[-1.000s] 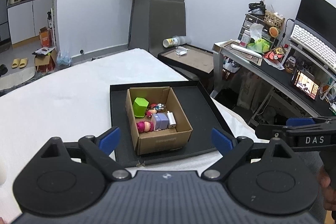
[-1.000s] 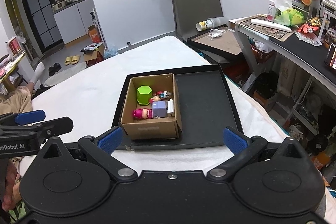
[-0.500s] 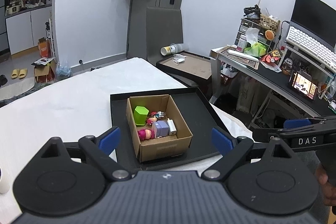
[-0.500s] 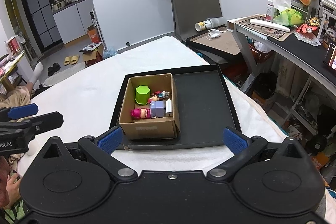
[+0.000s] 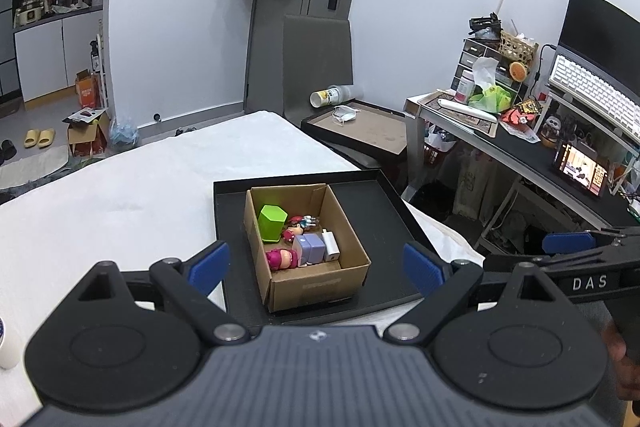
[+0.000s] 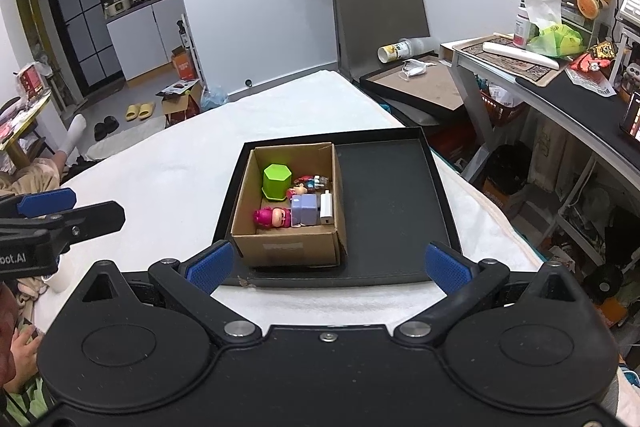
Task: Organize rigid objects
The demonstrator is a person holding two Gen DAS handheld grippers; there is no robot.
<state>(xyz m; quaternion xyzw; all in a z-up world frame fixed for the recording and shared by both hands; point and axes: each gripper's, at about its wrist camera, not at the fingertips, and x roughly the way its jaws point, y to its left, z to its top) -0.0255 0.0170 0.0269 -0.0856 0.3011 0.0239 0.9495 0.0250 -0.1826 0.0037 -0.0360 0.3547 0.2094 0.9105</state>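
Observation:
A cardboard box (image 5: 316,285) (image 6: 288,249) stands in the left half of a black tray (image 5: 380,211) (image 6: 392,195) on the white table. Inside it are a green hexagonal pot (image 5: 272,221) (image 6: 277,181), a pink figurine (image 5: 280,259) (image 6: 272,217), a lilac block (image 5: 312,247) (image 6: 304,209), a white charger (image 5: 331,245) (image 6: 326,209) and a small doll (image 5: 302,222) (image 6: 310,183). My left gripper (image 5: 316,267) is open and empty, held back from the box. My right gripper (image 6: 326,263) is open and empty, also short of the tray.
The right half of the tray is bare. A grey chair (image 6: 380,19) and a second tray (image 6: 420,87) stand beyond the table. A cluttered desk (image 6: 560,75) runs along the right. A white cup (image 5: 6,343) sits at the table's left edge.
Both grippers have drawn back and risen a little from the box, so it looks slightly smaller and farther. Nothing in the box has moved. Both stay open.

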